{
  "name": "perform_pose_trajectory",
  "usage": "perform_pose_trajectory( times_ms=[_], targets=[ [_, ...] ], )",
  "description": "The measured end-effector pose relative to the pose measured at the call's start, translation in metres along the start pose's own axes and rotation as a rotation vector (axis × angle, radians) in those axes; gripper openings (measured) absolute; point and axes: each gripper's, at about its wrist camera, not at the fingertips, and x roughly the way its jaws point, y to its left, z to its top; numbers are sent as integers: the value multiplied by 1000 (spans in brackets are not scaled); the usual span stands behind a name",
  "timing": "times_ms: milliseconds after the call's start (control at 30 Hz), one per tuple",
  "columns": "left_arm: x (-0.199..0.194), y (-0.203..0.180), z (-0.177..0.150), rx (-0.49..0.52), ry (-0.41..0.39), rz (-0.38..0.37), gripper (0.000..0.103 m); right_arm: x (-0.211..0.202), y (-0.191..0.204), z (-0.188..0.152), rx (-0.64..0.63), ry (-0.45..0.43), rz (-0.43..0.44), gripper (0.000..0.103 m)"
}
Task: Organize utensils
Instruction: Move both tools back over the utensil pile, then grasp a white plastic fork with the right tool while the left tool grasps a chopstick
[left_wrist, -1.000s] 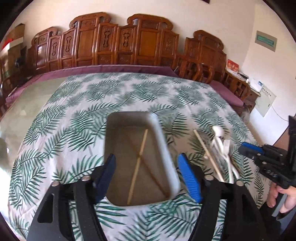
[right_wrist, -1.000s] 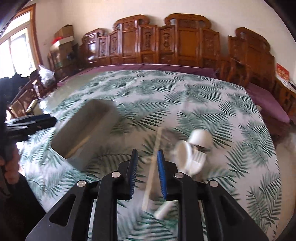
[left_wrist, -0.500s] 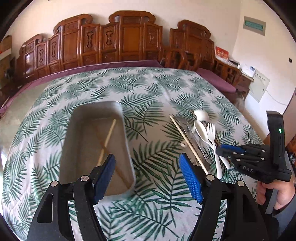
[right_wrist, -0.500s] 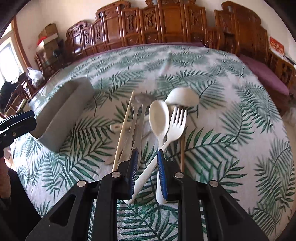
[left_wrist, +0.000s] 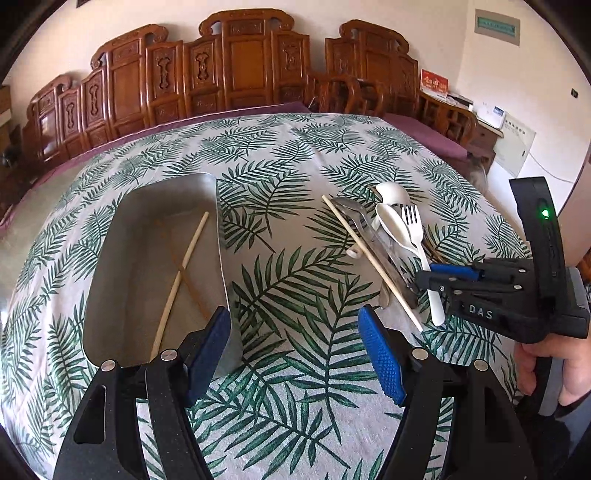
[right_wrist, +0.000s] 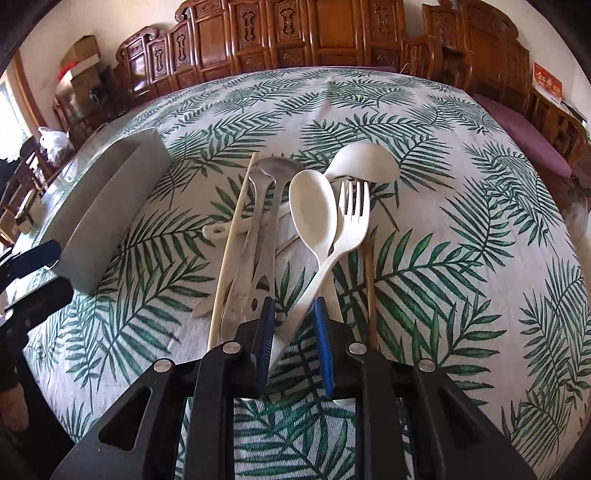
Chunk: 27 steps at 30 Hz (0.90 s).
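Table: the table (left_wrist: 295, 155) is wearing a cloth with green leaves on it.
Tray: a grey tray (left_wrist: 122, 258) is sitting on the left part of the table, and two chopsticks (left_wrist: 181, 273) are lying crossed inside it.
Pile: the other utensils are lying together on the cloth, to the right of the tray and well apart from it.
In the pile: a white spoon (right_wrist: 314, 218), a white fork (right_wrist: 352, 221), a white ladle (right_wrist: 364, 162), a metal spoon (right_wrist: 273, 173) and a long pale chopstick (right_wrist: 231, 243) are lying side by side, some touching and crossing.
Left hand-held gripper: the left hand-held gripper (left_wrist: 295, 332) is hanging over the bare cloth between the tray and the pile, its blue pads wide apart and gripping nothing.
Right hand-held gripper: the right hand-held gripper (right_wrist: 293, 325) is pointing down at the near end of the pile. Its pads are close together but not touching, and the white spoon's handle is lying in the gap. I cannot tell if the pads are pressing on it.
Person: a hand (left_wrist: 554, 369) is holding the right hand-held gripper's grip.
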Motion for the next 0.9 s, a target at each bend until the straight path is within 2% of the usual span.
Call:
perform_pose_trajectory(
  times_ms=[100,200,400,567,900],
  targets=[
    [-7,0,2,-8,-20,-5,68,1,2,0,-14,-1,-24,19],
    [-16,-3,5,1,-46,-3,68,-2,0,0,-20,-14,-45,5],
    [-25,-20,10,29,-65,-15,68,-20,-11,3,6,-62,1,4],
    [-10,-40,8,49,-21,-32,68,-35,-16,8,25,-108,46,4],
    [55,-75,6,37,121,-55,67,-53,-44,14,94,-172,45,4]
  ],
)
